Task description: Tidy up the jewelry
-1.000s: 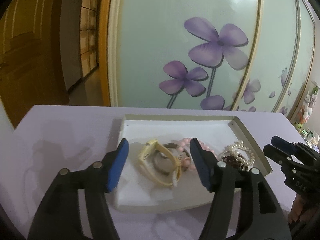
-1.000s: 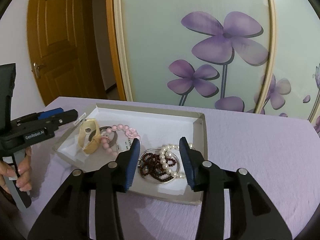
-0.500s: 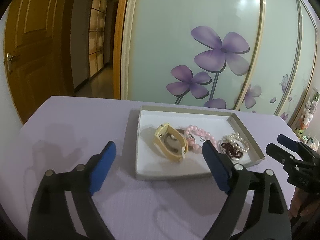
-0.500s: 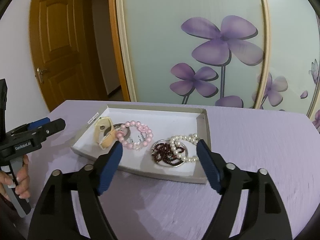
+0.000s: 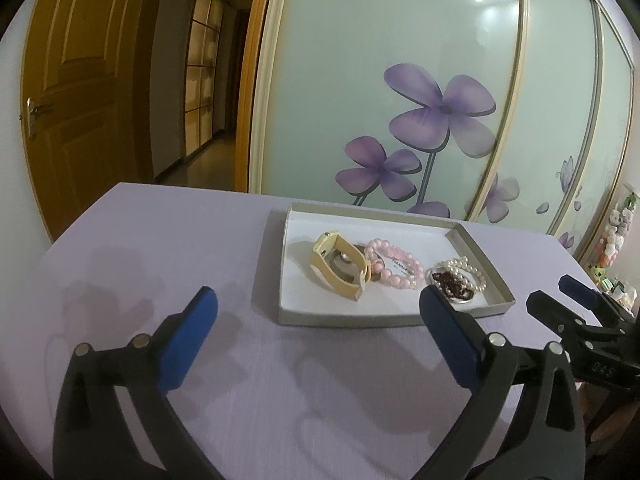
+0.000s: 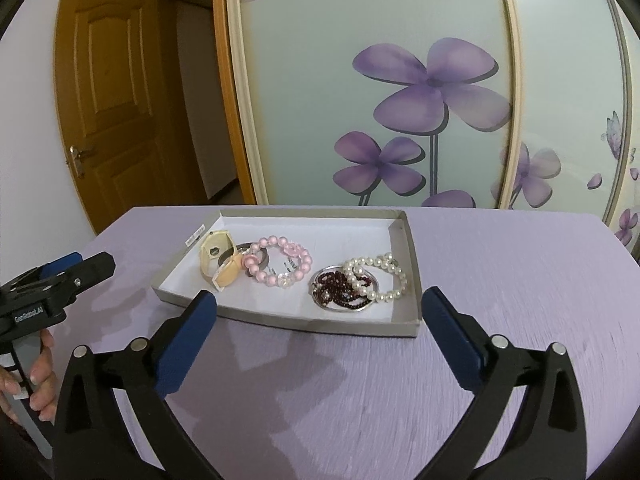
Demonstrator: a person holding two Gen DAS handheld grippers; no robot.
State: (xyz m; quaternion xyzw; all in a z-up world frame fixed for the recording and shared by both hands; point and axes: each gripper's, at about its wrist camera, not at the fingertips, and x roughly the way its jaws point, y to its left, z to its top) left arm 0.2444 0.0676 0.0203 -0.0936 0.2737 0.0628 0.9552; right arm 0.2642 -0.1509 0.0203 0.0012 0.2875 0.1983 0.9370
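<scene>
Looking down both grippers, I see the tray [image 6: 404, 322] resting on the purple table [image 6: 500, 280] with all the jewelry inside. My left gripper [image 5: 316, 328] has just been spreading its jaws; they stand wide apart with nothing between them, short of the tray's near wall. My right gripper [image 6: 320, 332] has likewise just been opening; its jaws gape wide and empty over bare tabletop in front of the tray. In the tray, the yellow watch [image 6: 218, 258] lies toward the left end, touching the pink bracelet [image 6: 280, 264] beside it. Toward the right end, the pearl bracelet [image 6: 380, 276] drapes over dark red beads [image 6: 344, 288] on a silver ring.
</scene>
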